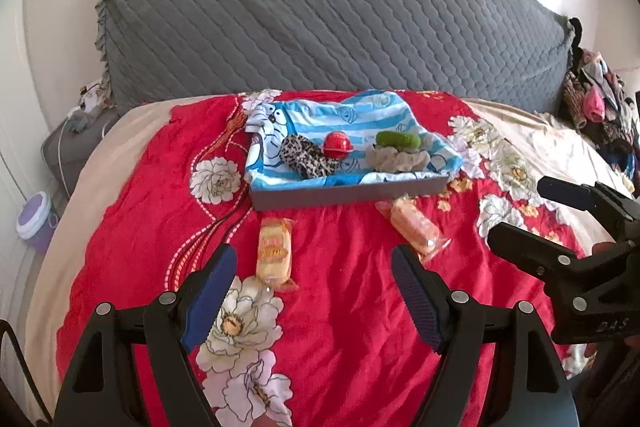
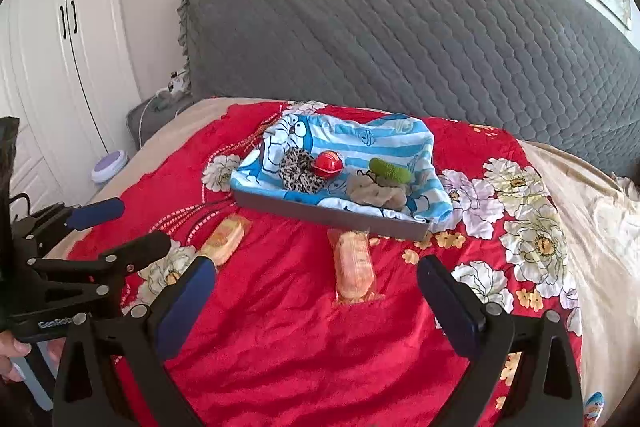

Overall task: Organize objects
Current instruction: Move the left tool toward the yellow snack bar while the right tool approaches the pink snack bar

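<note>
A grey tray [image 1: 348, 194] lined with a blue striped cloth sits on the red floral bedspread. In it lie a leopard scrunchie [image 1: 306, 157], a red ball [image 1: 338, 145], a green scrunchie [image 1: 398, 139] and a beige scrunchie [image 1: 398, 159]. Two wrapped snack packs lie in front of the tray: a yellow one [image 1: 274, 253] and an orange one [image 1: 414, 227]. My left gripper [image 1: 314, 267] is open and empty, just short of the yellow pack. My right gripper [image 2: 316, 281] is open and empty, with the orange pack [image 2: 354, 267] between its fingers' line. The tray [image 2: 332, 215] also shows in the right wrist view.
A grey quilted headboard [image 1: 320, 11] rises behind the tray. A pile of clothes [image 1: 600, 107] lies at the far right of the bed. A purple-lidded tub [image 1: 36, 219] stands on the floor left. White wardrobe doors [image 2: 60, 47] stand left.
</note>
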The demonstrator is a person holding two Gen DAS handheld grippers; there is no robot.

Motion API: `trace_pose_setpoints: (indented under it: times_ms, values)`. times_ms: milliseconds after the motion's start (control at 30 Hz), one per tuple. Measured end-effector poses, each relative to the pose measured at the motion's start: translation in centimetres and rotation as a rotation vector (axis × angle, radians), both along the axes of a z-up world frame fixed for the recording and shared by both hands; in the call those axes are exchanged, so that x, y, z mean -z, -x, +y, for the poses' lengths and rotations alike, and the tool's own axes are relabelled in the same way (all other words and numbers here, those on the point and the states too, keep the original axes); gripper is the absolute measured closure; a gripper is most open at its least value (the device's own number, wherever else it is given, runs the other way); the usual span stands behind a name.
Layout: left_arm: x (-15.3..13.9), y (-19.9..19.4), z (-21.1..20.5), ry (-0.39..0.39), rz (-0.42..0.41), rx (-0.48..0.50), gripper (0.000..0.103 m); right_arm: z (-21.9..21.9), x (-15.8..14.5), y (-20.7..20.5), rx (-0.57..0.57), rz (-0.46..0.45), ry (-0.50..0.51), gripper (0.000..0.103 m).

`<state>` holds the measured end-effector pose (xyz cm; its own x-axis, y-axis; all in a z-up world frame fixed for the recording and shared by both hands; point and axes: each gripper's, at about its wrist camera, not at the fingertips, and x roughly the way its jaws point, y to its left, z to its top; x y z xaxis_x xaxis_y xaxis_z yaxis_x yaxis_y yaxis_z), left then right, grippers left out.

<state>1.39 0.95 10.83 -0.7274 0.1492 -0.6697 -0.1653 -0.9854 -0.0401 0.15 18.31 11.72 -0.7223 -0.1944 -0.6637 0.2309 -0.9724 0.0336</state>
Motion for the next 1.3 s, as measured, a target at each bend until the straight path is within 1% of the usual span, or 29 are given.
trace_pose_setpoints:
  times_ms: [67, 133, 267, 333, 533, 833, 1300]
  values:
    - [0.2, -0.1, -0.1, 0.006, 0.005, -0.006, 0.022, -0.2, 0.4, 0.0, -0.001, -0.016, -0.005, 0.001]
    - [0.4, -0.1, -0.4, -0.008, -0.007, -0.006, 0.022, -0.3, 0.8, -0.1, -0.003, -0.021, -0.007, 0.001]
    - [0.9, 0.1, -0.5, -0.008, -0.013, -0.005, 0.022, -0.3, 1.7, -0.1, 0.006, -0.046, -0.019, 0.001]
    - [1.3, 0.3, -0.5, -0.002, -0.019, -0.004, 0.022, -0.1, 2.1, 0.0, 0.007, -0.051, -0.018, 0.002]
    - [2.7, 0.9, -0.9, -0.023, -0.049, -0.014, 0.022, -0.1, 3.2, 0.4, 0.014, -0.079, -0.021, 0.001]
    - [4.2, 1.8, -0.9, -0.032, -0.076, -0.013, 0.022, 0.2, 4.8, 1.1, 0.020, -0.112, -0.027, 0.001]
    - [5.3, 2.8, -0.7, -0.043, -0.090, -0.007, 0.022, 0.3, 6.7, 2.1, 0.031, -0.150, -0.035, 0.001]
